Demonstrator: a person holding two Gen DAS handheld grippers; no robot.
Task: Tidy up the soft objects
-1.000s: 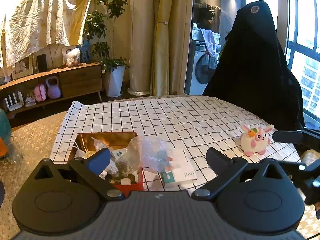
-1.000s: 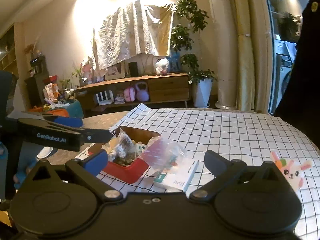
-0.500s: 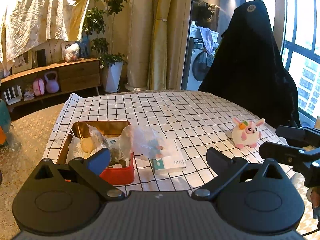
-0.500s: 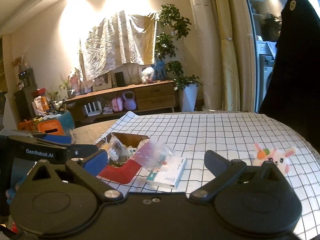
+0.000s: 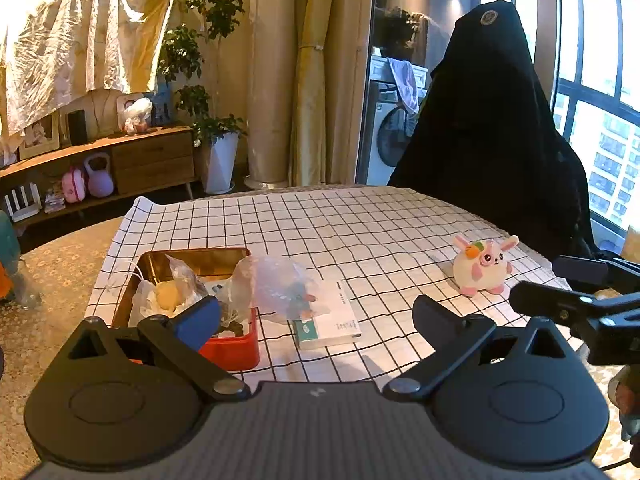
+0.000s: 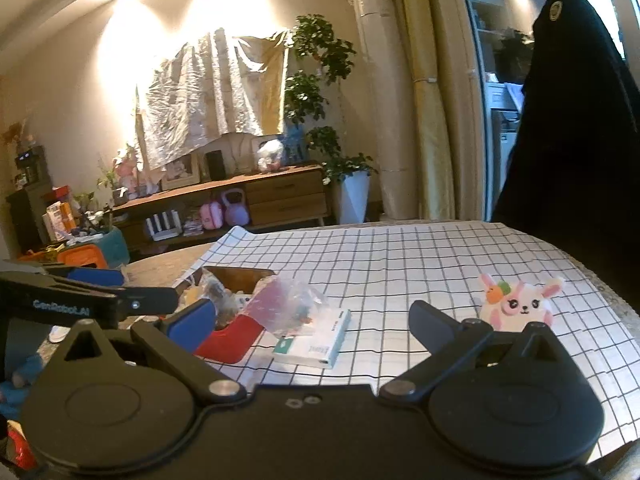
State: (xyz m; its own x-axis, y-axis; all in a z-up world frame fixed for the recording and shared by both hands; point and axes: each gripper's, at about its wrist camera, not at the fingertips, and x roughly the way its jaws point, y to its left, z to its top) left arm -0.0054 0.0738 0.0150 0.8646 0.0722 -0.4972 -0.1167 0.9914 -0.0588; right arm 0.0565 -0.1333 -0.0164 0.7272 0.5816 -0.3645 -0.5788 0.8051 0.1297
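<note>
Right now I have both grippers hovering over the near edge of the checked tablecloth [image 5: 360,224], and neither one is carrying anything. My left gripper [image 5: 316,316] has its fingers spread wide apart, and my right gripper [image 6: 312,318] is spread just as wide with nothing between its fingers.

Using the red tin [image 5: 234,346] as my landmark: it sits on the left part of the cloth, its gold inside showing, stuffed with crumpled plastic bags and small soft bits (one looks like a pale yellow ball, though I can't tell what it really is). A clear plastic bag [image 5: 276,286] with something blue and pink inside spills over the tin's right rim and lies partly on a flat white-and-green box [image 5: 334,320] just to the right of the tin. The bag touches both.

Well to the right of the tin, alone on the cloth, sits the plush bunny [image 5: 482,266], upright, white and pink with an orange carrot on its head, facing me. In the right wrist view the bunny [image 6: 518,304] shows just beyond that gripper's right finger, apart from it.

Behind the bunny, farther from the tin, a chair draped in black fabric [image 5: 492,128] stands at the table's far side.
</note>
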